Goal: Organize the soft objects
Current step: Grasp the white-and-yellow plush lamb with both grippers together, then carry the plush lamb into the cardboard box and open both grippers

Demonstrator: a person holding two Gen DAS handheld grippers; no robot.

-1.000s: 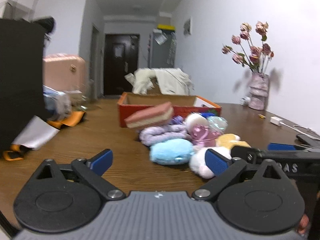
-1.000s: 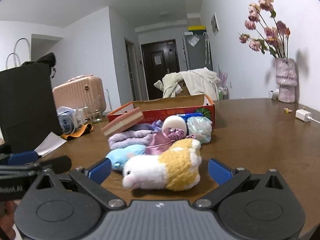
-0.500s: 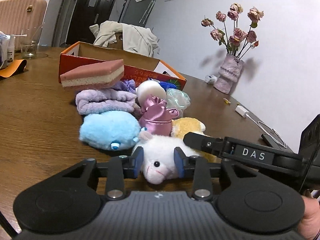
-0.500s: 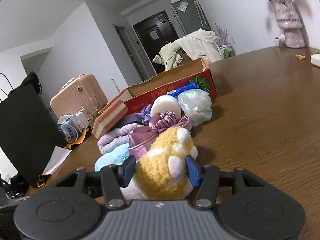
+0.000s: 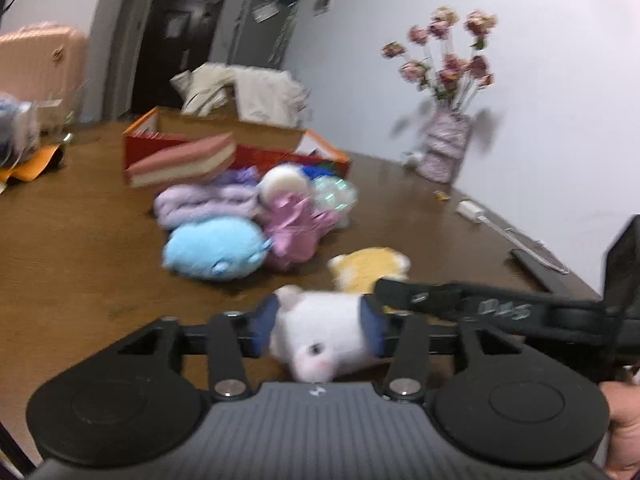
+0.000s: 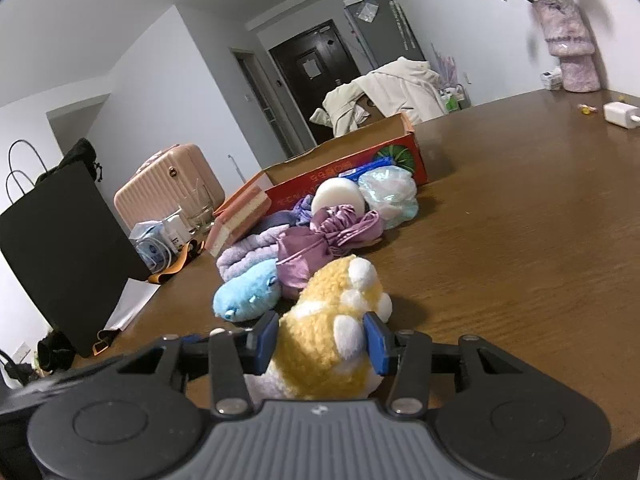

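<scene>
Plush fills both grippers: the left gripper (image 5: 320, 330) clamps its blue pads on the white head of a yellow-and-white stuffed animal (image 5: 324, 340), and the right gripper (image 6: 322, 338) squeezes the same toy's yellow woolly back (image 6: 324, 344). The toy sits at the near edge of the brown wooden table (image 6: 520, 240), just in front of a pile: a light-blue plush (image 6: 248, 292), a mauve satin pouch (image 6: 320, 244), folded lilac towels (image 5: 204, 204), and a pink-and-cream sponge block (image 5: 180, 160). Behind the pile stands an open red cardboard box (image 6: 352, 168).
</scene>
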